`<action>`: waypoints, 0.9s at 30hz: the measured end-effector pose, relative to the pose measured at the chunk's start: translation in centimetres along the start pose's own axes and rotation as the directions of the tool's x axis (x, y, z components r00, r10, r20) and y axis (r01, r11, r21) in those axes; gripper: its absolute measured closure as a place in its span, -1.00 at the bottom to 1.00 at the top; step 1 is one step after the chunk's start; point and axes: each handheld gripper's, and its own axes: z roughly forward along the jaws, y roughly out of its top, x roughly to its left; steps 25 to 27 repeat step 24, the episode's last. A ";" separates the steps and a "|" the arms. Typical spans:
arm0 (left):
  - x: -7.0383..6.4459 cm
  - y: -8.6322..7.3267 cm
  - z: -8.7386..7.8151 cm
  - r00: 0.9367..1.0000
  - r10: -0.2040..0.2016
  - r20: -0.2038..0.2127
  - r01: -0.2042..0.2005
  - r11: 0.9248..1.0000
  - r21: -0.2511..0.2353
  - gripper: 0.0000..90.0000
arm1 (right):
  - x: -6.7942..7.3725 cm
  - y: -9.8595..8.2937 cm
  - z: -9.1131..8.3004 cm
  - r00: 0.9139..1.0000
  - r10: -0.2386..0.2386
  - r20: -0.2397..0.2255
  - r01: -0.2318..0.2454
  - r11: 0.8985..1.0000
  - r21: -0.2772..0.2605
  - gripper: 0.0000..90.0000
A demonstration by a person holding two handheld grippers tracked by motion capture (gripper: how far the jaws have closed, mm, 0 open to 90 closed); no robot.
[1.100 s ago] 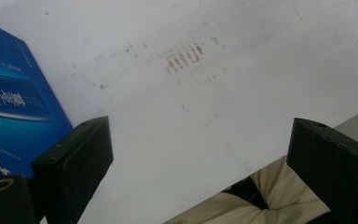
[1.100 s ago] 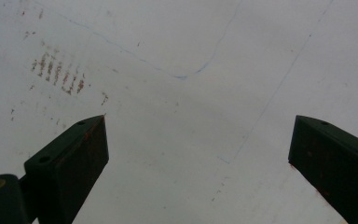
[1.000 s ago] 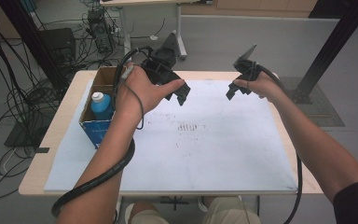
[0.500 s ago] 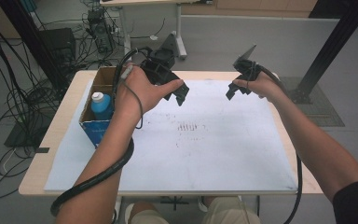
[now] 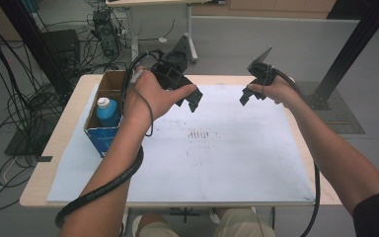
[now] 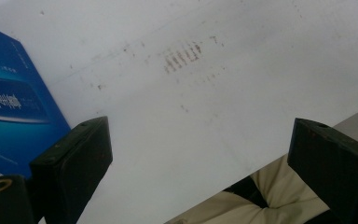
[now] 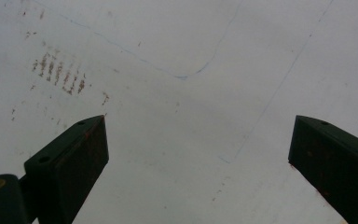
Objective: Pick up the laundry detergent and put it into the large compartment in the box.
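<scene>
Above the far left of the white mat (image 5: pixel 202 158) I hold my left gripper (image 5: pixel 191 101) open, with nothing between its jaws. In the left gripper view its wide-apart fingers (image 6: pixel 72 163) frame bare mat (image 6: pixel 177 121) and the blue side of a box (image 6: pixel 9 112). My right gripper (image 5: pixel 246 96) hovers over the far right part of the mat, open and holding nothing. In the right gripper view its black fingers (image 7: pixel 67 161) stand far apart over the stained mat (image 7: pixel 182 121). A blue bottle (image 5: pixel 108 111) with a white cap stands in the cardboard box (image 5: pixel 101 133) at the left.
Brown smudges (image 5: pixel 198 134) mark the middle of the mat. Cables (image 5: pixel 10 98) and equipment lie on the floor to the left, a black post (image 5: pixel 348 54) rises at the far right. The person's knees (image 5: pixel 153 226) show under the near edge.
</scene>
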 end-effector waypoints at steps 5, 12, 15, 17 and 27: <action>0.0 0.0 0.0 1.000 0.000 0.002 0.000 1.000 0.001 -0.85 | 0.1 0.0 0.0 1.000 -0.003 0.000 0.003 1.000 -0.001 -0.90; 0.1 0.0 0.1 1.000 -0.001 0.004 0.001 1.000 0.000 -0.85 | 0.2 0.0 0.0 1.000 -0.003 -0.001 0.003 1.000 -0.003 -0.90; 0.1 0.0 0.2 1.000 0.001 0.003 -0.001 1.000 0.003 -0.85 | 0.2 0.0 0.1 1.000 -0.002 -0.001 0.002 1.000 0.000 -0.90; 0.2 0.1 0.3 1.000 0.003 0.006 -0.003 1.000 0.006 -0.85 | 0.2 0.1 0.1 1.000 -0.004 0.000 0.004 1.000 0.002 -0.90; 0.1 0.0 0.3 1.000 0.000 0.004 0.000 1.000 0.004 -0.85 | 0.2 0.0 0.0 1.000 -0.001 0.000 0.001 1.000 0.000 -0.90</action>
